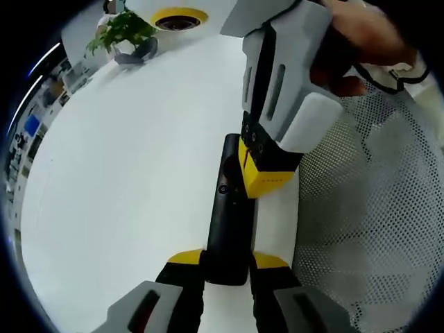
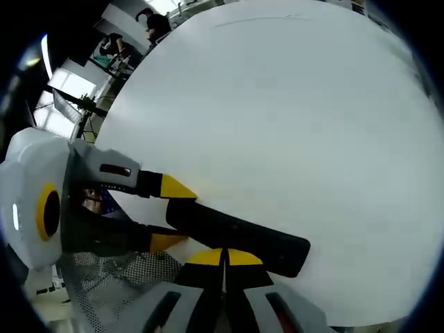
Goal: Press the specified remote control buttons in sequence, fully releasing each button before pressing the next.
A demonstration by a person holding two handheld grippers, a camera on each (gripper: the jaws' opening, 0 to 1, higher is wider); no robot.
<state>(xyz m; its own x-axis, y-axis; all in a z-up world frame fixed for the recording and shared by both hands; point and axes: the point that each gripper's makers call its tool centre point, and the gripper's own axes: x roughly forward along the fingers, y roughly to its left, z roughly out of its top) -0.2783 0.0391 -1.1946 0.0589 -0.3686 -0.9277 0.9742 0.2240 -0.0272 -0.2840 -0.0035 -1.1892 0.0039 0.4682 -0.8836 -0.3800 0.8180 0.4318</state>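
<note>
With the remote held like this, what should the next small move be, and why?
Probably lift the right claw off the remote. Its shut yellow tips sit on the remote's upper face while the left claw clamps the near end, so the button needs releasing before the next press.

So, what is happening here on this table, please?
A person works with two hand-held tongs over a white table. The left tongs grip the near end of a black remote control, holding it steady. The right tongs, shut with their yellow tips together, bear down on the top of the remote, apparently pressing a button. A potted plant stands at the far edge of the table.
</note>
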